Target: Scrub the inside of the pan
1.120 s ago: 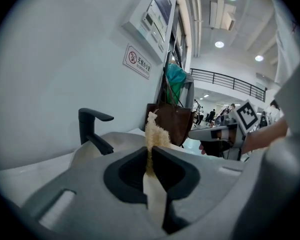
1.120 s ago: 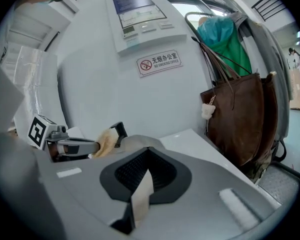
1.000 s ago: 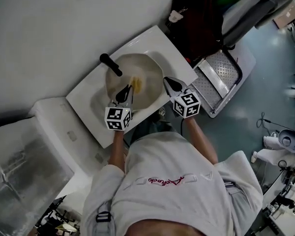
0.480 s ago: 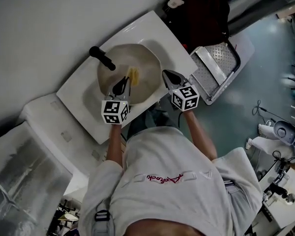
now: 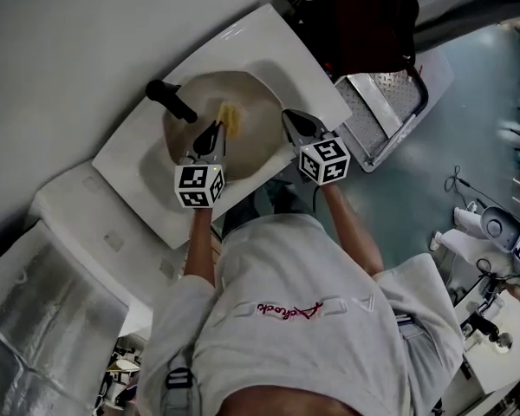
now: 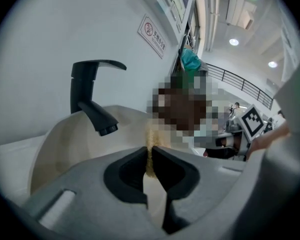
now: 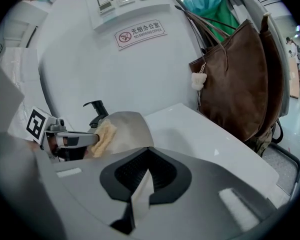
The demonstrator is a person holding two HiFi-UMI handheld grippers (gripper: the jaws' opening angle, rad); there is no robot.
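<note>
Sitting in the white sink (image 5: 282, 46), directly below the spout of the black faucet (image 5: 172, 100): the pan (image 5: 258, 102), pale bowl facing up. Against its inner wall just beside the faucet, a yellow sponge (image 5: 230, 118), pinched edge-on in the left claw (image 5: 212, 137), jaws squeezed almost together on it in the left gripper view. On the side of the pan away from the faucet, the right claw (image 5: 295, 128), jaws pressed together on a thin pale edge, seemingly the pan's rim, apparently bracing it.

Judged as mid-scrub: sponge on the inside surface, pan held. Next, probably a sweep of the sponge across the bowl away from the faucet, with firm downward pressure and no slackening of the right-hand pinch, to stop any skating in the basin.

In the way: mainly the faucet itself, overhanging the pan close to the sponge and the left claw — little room for strokes on that side. Well apart from the faucet, past the sink's far edge, a perforated metal tray (image 5: 386, 111). Also well away from the faucet, a brown bag (image 7: 235, 74) hanging by the wall; on the wall above the faucet, a no-smoking sign (image 7: 139, 33). None of these near the work.
</note>
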